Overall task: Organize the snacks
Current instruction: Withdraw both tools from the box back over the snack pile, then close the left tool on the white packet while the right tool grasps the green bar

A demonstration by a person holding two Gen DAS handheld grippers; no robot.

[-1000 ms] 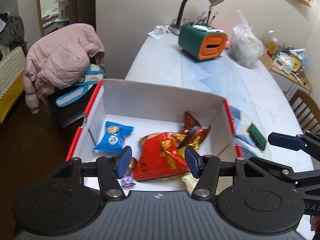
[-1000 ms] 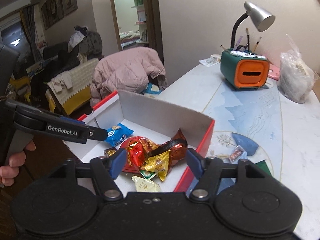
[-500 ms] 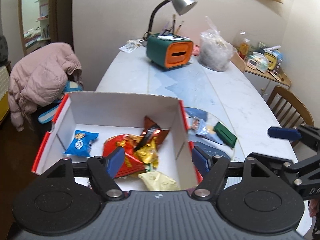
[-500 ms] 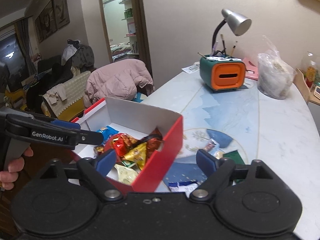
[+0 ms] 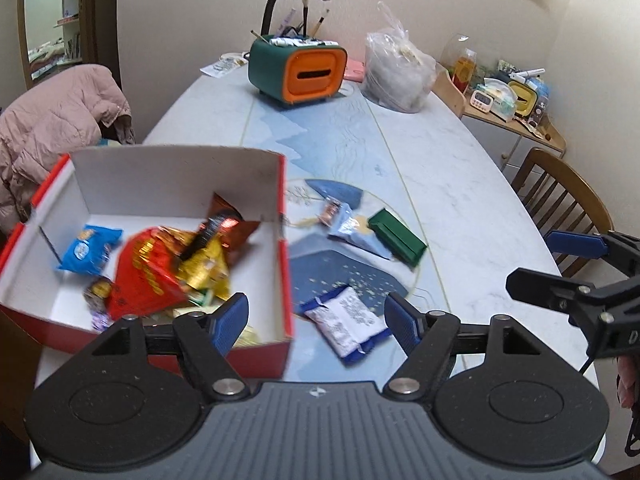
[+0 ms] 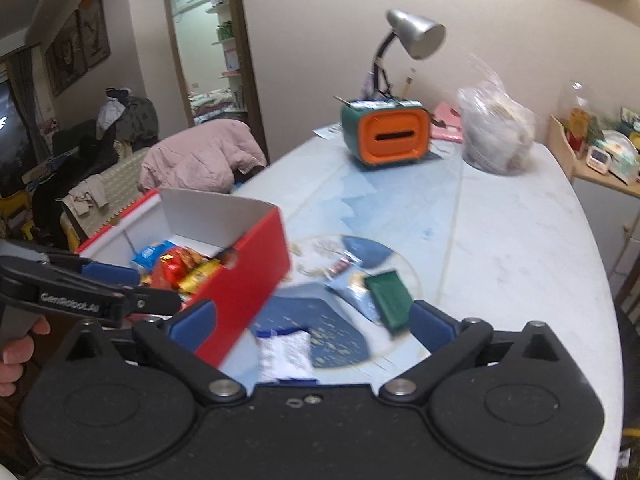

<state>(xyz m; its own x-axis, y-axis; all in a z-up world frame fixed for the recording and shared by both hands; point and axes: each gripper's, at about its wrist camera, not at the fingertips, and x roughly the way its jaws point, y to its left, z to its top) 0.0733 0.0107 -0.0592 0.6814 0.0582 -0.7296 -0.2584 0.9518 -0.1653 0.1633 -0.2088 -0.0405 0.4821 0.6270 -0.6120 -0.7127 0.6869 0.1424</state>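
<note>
The left gripper (image 5: 316,318) has its jaws apart and empty, above the box's (image 5: 280,240) red right wall and a white-and-blue packet (image 5: 347,324) on the table (image 5: 460,200). The right gripper (image 6: 312,326) is opening its jaws, nothing between them, over the same packet (image 6: 286,354). Beyond lie a green packet (image 5: 396,236) and a pale blue one (image 5: 352,229). Only the left view looks down into the box: a blue snack (image 5: 89,249) and a red bag (image 5: 150,276). Only the right view shows a hand (image 6: 16,354) on the left gripper (image 6: 132,288).
</note>
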